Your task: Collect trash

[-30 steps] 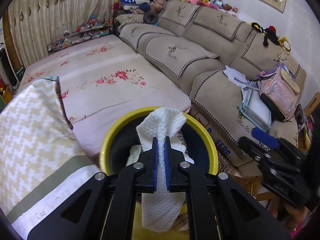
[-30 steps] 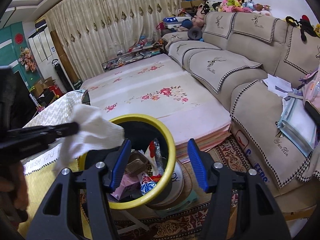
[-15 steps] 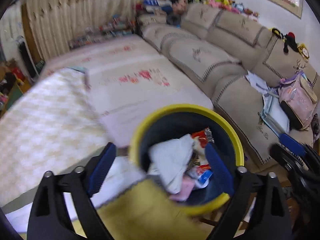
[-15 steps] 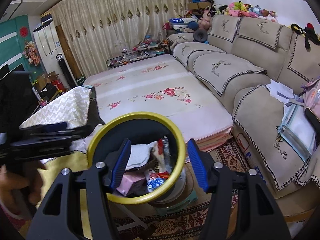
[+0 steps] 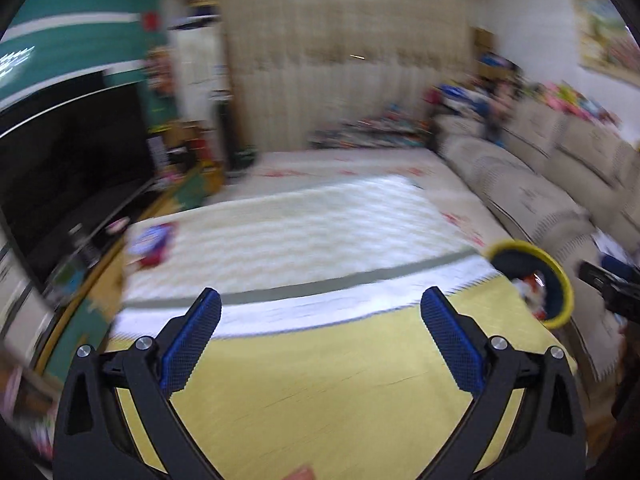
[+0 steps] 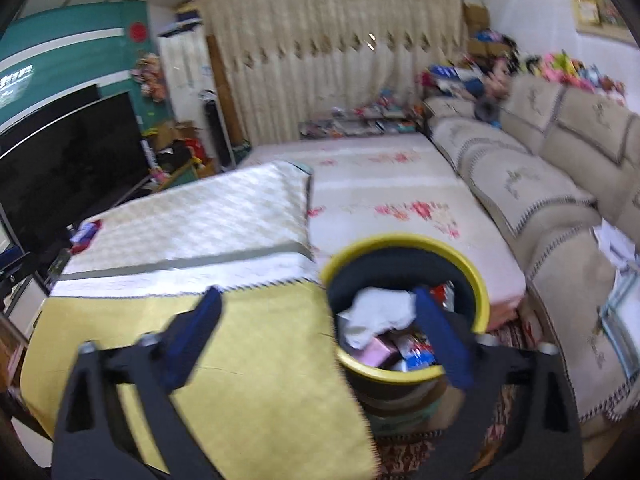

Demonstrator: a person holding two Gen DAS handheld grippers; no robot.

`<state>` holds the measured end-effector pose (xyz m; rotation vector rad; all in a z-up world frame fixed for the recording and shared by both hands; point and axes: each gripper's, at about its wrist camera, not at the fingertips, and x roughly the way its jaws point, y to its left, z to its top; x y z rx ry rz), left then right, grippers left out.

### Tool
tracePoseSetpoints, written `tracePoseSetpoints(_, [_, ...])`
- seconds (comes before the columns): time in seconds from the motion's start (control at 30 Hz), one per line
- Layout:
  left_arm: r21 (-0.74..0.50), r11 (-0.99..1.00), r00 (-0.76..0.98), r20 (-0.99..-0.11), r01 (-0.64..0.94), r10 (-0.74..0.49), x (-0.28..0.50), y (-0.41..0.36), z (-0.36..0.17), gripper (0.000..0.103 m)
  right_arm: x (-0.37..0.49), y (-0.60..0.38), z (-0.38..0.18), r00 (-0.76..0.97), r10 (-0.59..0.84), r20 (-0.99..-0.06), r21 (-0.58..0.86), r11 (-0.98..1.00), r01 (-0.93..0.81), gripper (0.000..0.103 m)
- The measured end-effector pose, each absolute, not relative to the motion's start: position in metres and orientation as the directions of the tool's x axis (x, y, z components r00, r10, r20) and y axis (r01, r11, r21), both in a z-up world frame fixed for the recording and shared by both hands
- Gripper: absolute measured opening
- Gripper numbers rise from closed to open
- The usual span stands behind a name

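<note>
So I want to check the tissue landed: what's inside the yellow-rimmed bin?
In the bin, a crumpled white tissue lies on top of pink and colourful wrappers. Anything deeper is covered.

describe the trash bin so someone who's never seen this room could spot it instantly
Start at the long beige sofa on the right, then the low floral-print mattress beside it. At the mattress's near end, by the corner of the yellow-covered table, stands the trash bin. It is the only round container there: dark inside, bright yellow rim, with a white tissue on top of colourful wrappers.
</note>
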<state>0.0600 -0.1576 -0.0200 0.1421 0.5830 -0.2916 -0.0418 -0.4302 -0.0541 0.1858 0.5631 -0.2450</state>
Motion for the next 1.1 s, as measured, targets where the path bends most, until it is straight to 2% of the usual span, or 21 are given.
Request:
tracePoseSetpoints(0.1, [-0.018, 0.963, 0.803, -0.548, 0.268, -0.233, 0.043, -0.120, -0.014, 0.098, -0.048, -0.416, -0.041, 0.838, -0.179, -0.516, 0.087, 0.962, 0.260, 0.096])
tracePoseSetpoints(0.27, [0.014, 0.972, 0.831, -0.522, 0.234, -0.192, 0.018, -0.100, -0.013, 0.098, -0.053, -0.397, -0.036, 0.846, -0.179, -0.503, 0.067, 0.967, 0.245, 0.096])
tracePoseSetpoints(0.63, [0.013, 0.982, 0.848, -0.507, 0.187, -0.155, -0.004, -0.087, -0.018, 0.098, -0.060, -0.381, -0.040, 0.846, -0.172, -0.504, 0.049, 0.973, 0.227, 0.096])
tracePoseSetpoints(1.1, [0.022, 0.983, 0.845, -0.516, 0.181, -0.144, 0.004, -0.091, -0.022, 0.098, -0.053, -0.383, -0.047, 0.839, -0.164, -0.519, 0.059, 0.972, 0.227, 0.096])
